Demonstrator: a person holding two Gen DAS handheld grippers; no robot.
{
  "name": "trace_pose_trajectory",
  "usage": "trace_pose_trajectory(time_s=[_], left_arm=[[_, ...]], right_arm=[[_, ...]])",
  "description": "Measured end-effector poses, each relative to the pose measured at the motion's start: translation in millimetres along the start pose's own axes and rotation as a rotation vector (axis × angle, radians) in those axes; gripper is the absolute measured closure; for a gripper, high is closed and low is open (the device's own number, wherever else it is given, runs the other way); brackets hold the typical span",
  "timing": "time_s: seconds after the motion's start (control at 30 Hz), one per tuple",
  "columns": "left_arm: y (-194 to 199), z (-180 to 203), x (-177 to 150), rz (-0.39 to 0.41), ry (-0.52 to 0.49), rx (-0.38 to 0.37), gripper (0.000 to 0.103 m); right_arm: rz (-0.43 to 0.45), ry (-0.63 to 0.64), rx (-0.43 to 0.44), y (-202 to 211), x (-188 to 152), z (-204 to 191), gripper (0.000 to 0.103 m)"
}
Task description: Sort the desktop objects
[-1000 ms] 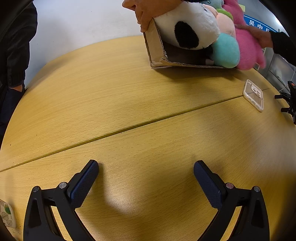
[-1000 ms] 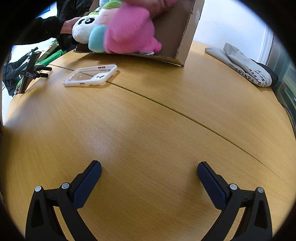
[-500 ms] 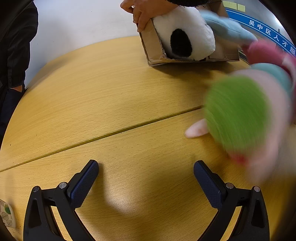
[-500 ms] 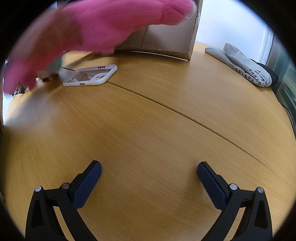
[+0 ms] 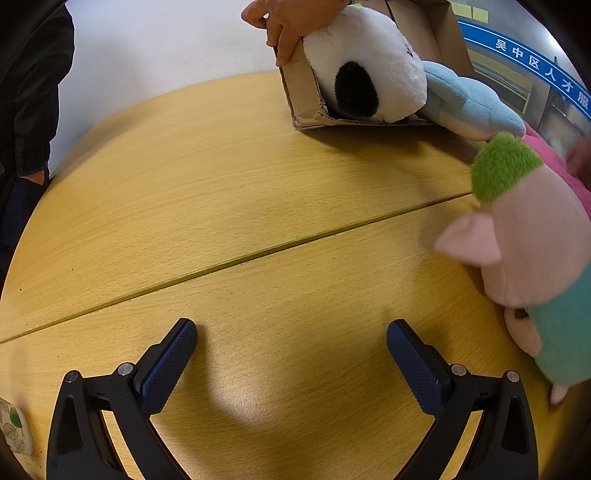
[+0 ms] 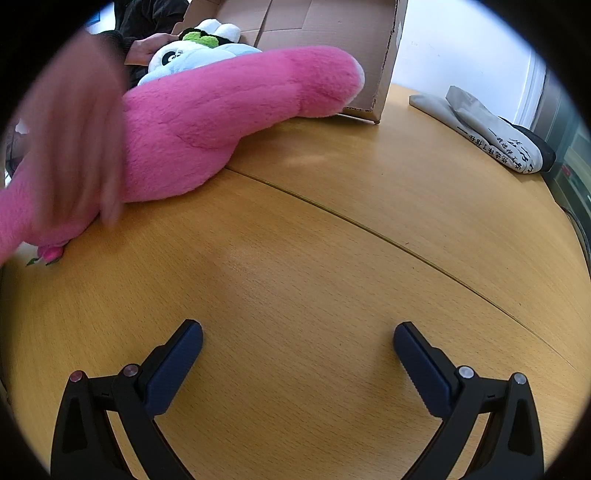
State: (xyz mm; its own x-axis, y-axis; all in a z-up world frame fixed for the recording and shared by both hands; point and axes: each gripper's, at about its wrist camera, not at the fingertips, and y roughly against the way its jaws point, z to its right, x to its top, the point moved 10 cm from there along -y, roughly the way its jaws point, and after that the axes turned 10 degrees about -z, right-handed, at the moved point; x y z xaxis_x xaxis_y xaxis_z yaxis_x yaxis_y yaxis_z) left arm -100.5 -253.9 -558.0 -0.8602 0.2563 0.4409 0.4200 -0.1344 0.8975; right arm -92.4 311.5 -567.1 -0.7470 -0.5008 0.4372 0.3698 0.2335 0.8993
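A tipped cardboard box (image 5: 301, 92) (image 6: 325, 44) lies at the far side of the wooden table (image 5: 221, 206), held by a person's hand (image 5: 284, 22). A panda plush (image 5: 365, 66) and a light blue plush (image 5: 469, 103) spill from it. A pale pink pig plush with green top and teal body (image 5: 528, 251) lies on the table at the right. A big pink plush (image 6: 207, 125) lies across the table's left in the right wrist view. My left gripper (image 5: 291, 347) and right gripper (image 6: 297, 349) are open and empty, low over bare table.
A blurred hand (image 6: 70, 136) moves over the pink plush. A folded grey cloth bag with black print (image 6: 487, 136) lies at the far right. A person in dark clothes (image 5: 26, 92) stands at the table's left edge. A small patterned item (image 5: 14, 428) sits at the lower left.
The box was tipped and plush toys tumbled out: the pig plush landed at the right, the pink plush fell across the table and covers the phone case. Both grippers stayed still.
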Motion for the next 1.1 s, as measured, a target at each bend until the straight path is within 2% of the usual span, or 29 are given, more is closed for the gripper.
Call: trace_pose_trajectory(time_s=[1.1], left_arm=[[45.4, 8.3, -19.4, -0.001, -0.002, 0.0, 0.0]], right_arm=[[0.0, 0.0, 0.001, -2.2, 1.6, 1.0, 0.0]])
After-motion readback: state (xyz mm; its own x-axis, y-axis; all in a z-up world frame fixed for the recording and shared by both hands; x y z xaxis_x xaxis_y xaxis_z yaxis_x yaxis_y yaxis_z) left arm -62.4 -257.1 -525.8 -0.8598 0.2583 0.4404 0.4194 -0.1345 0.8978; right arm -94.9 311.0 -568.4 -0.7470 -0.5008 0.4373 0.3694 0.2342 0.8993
